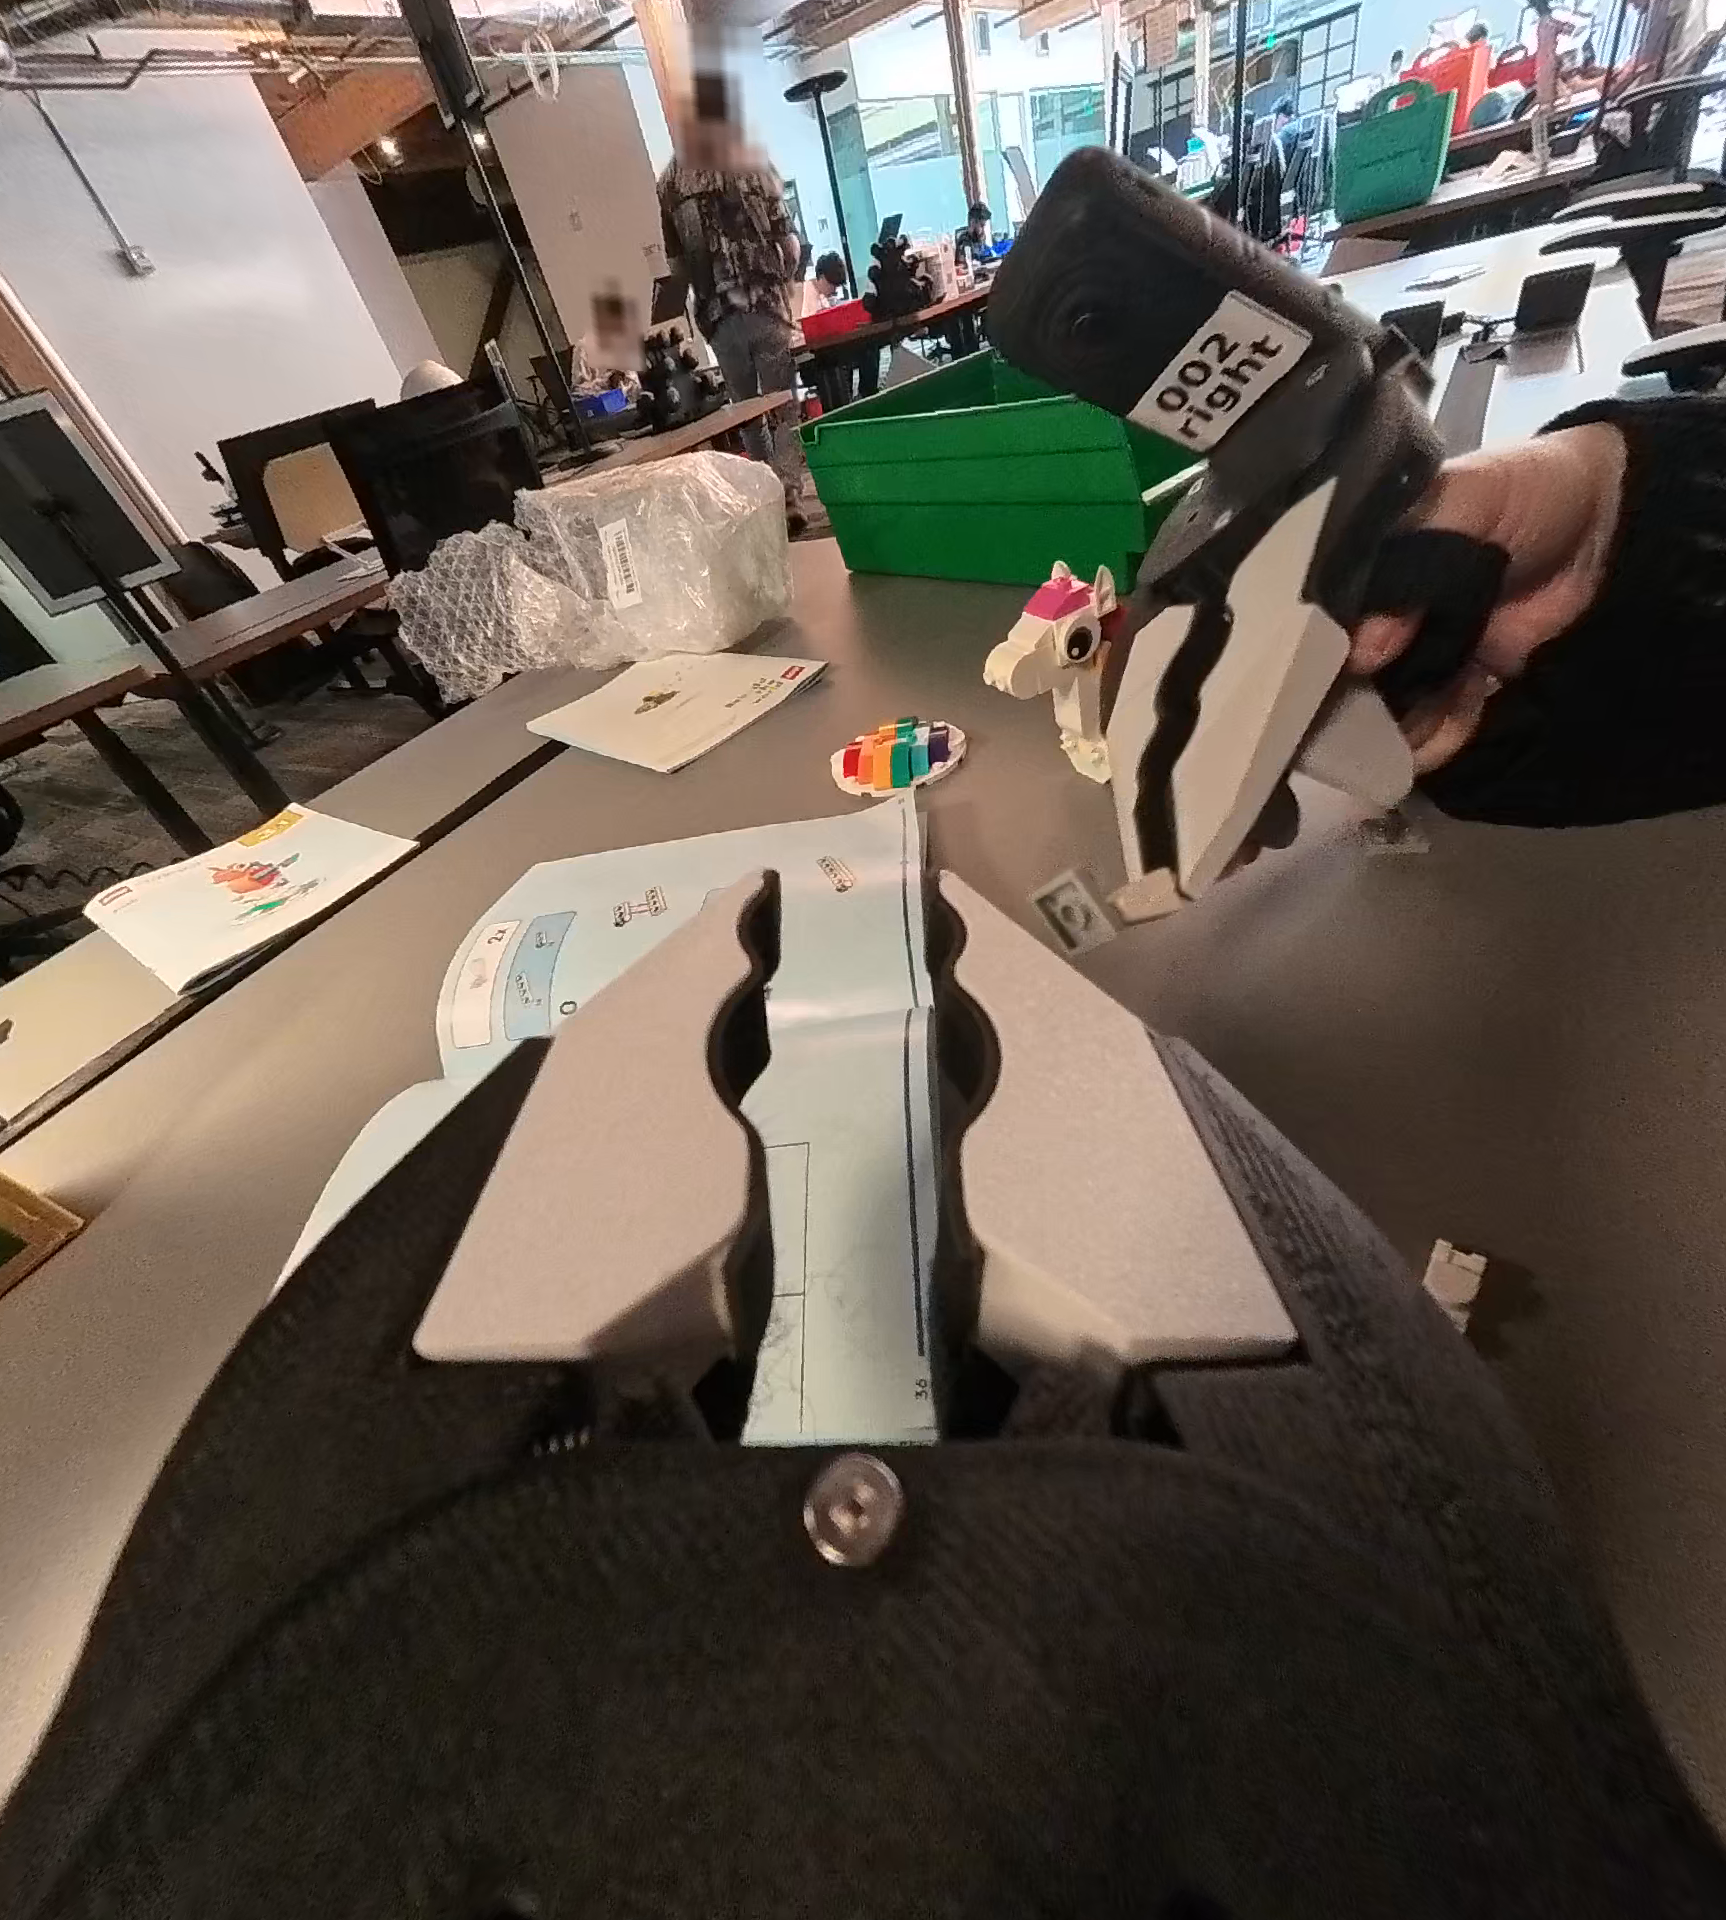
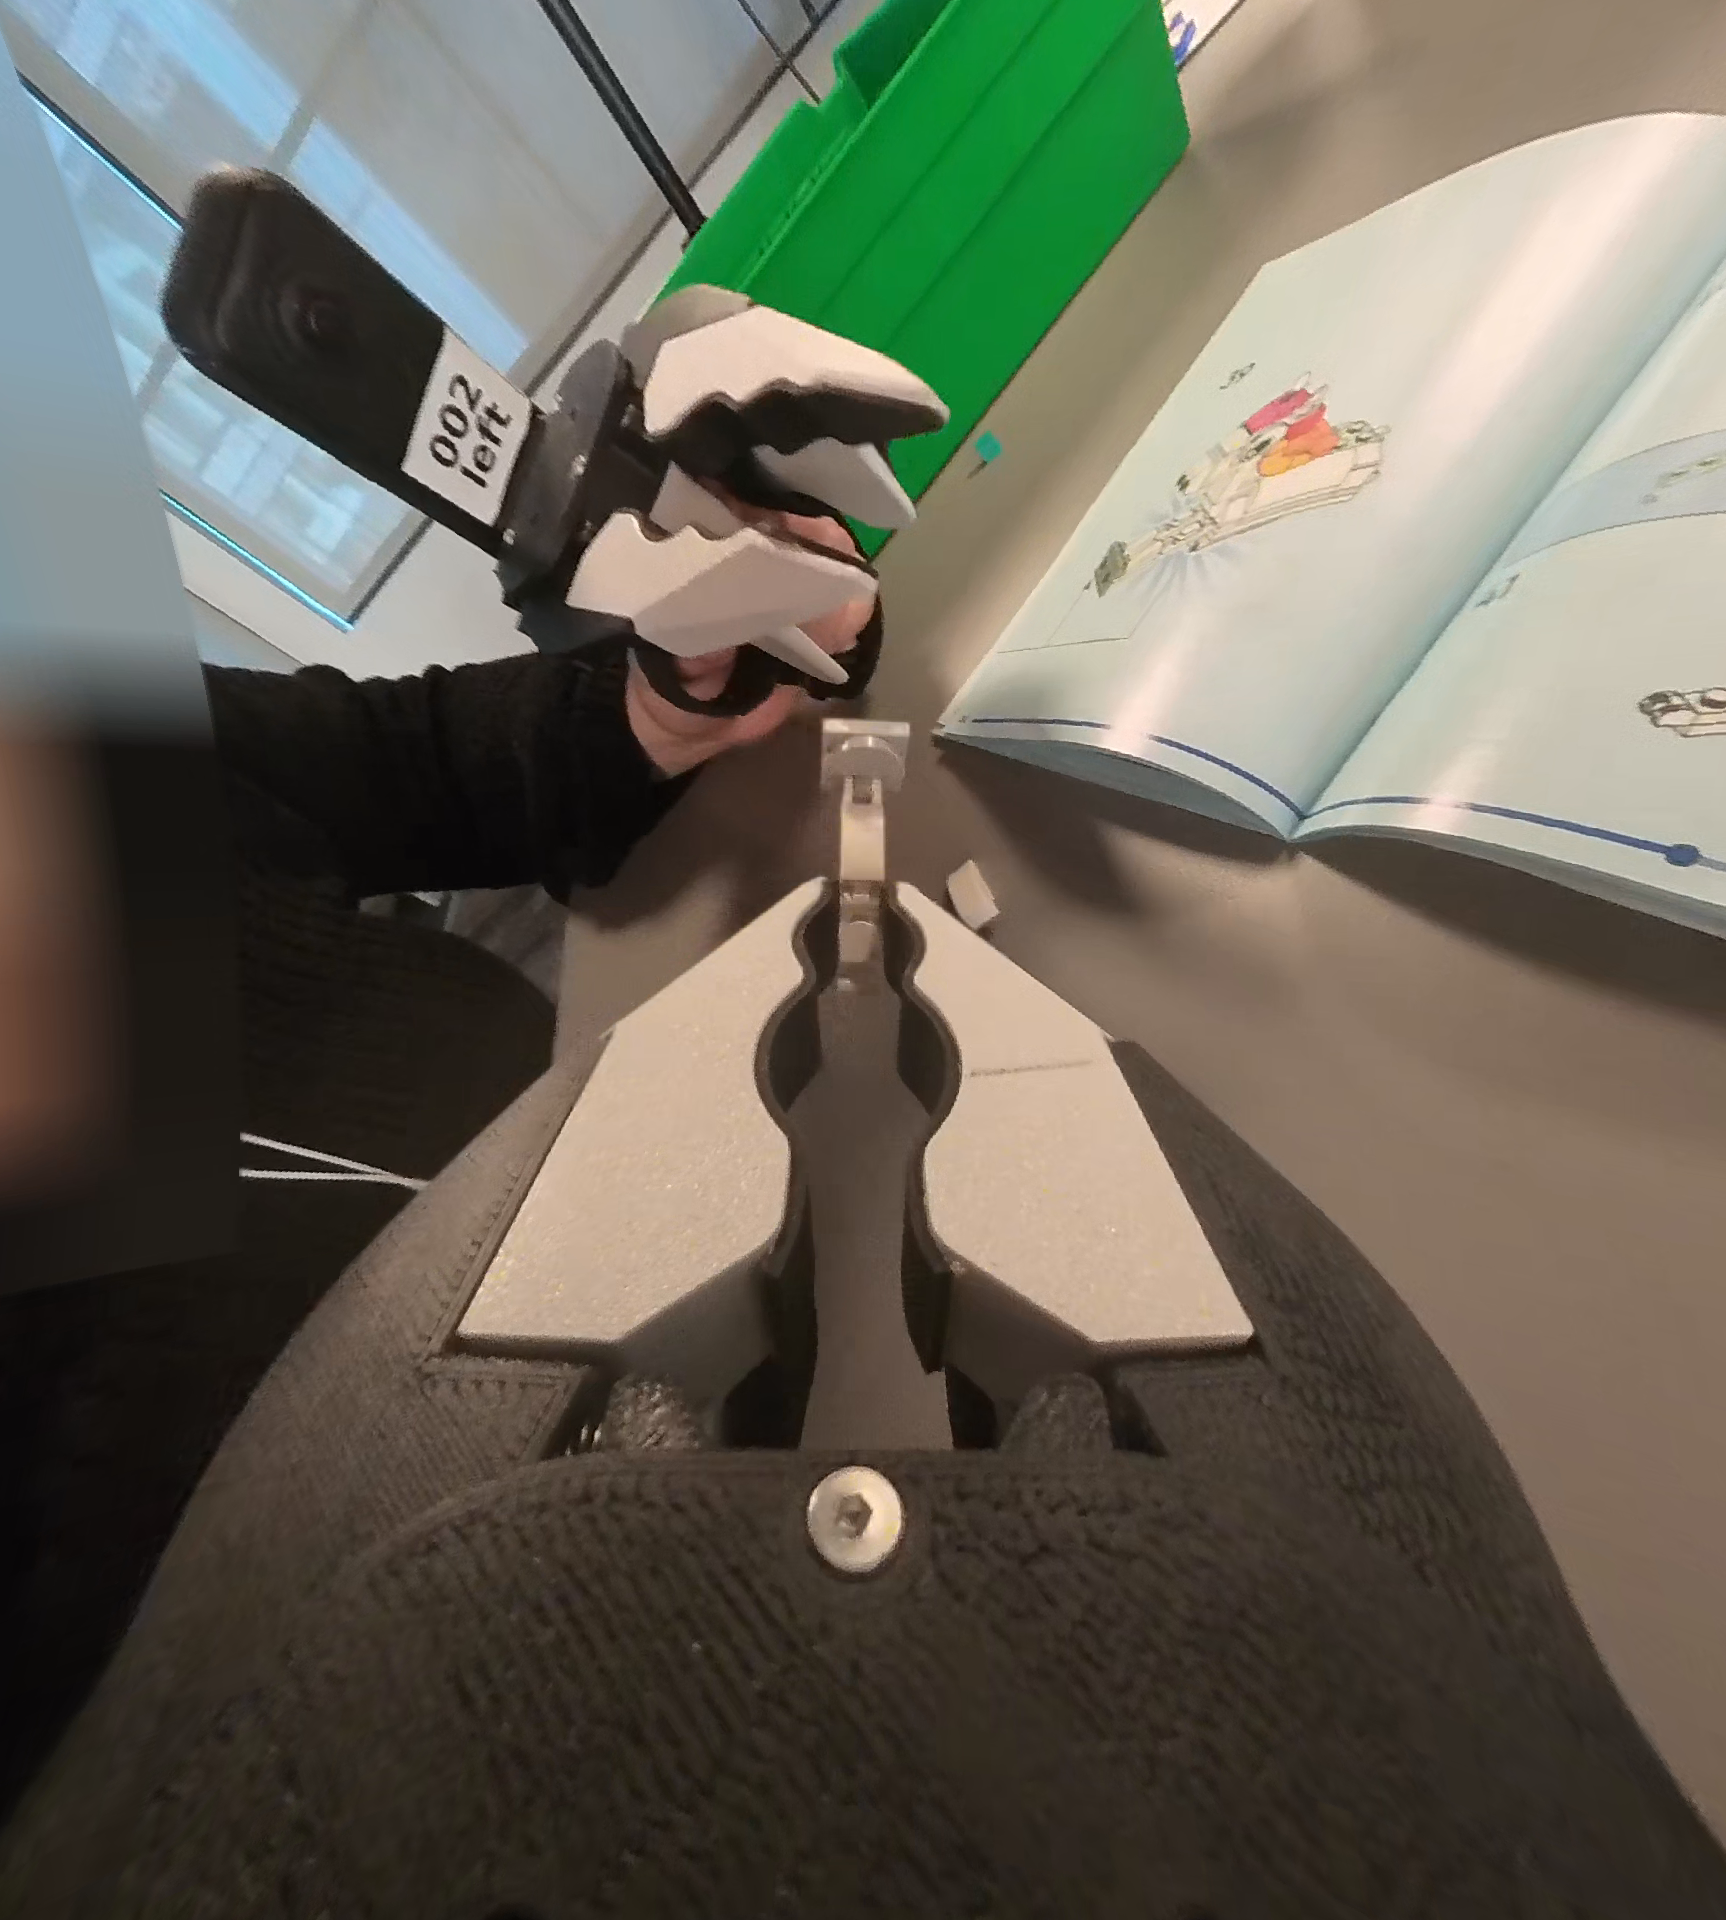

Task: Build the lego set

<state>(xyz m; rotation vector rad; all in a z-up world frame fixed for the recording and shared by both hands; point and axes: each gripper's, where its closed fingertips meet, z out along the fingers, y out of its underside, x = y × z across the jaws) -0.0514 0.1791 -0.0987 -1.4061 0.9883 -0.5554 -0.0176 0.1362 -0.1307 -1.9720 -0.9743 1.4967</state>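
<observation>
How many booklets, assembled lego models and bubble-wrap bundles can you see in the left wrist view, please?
Booklets: 3
Lego models, unicorn and rainbow disc: 2
Bubble-wrap bundle: 1
Total: 6

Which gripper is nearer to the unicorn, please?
Right. The right gripper is just beside the unicorn; the left gripper hovers over the open booklet, farther away.

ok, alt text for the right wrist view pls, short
The right tool pinches a slim white lego piece at its fingertips, just above the grey table. Beyond it the left tool hangs open and empty, gripped by a hand in a black sleeve. An open instruction booklet lies to the right, with a green bin behind.
</observation>
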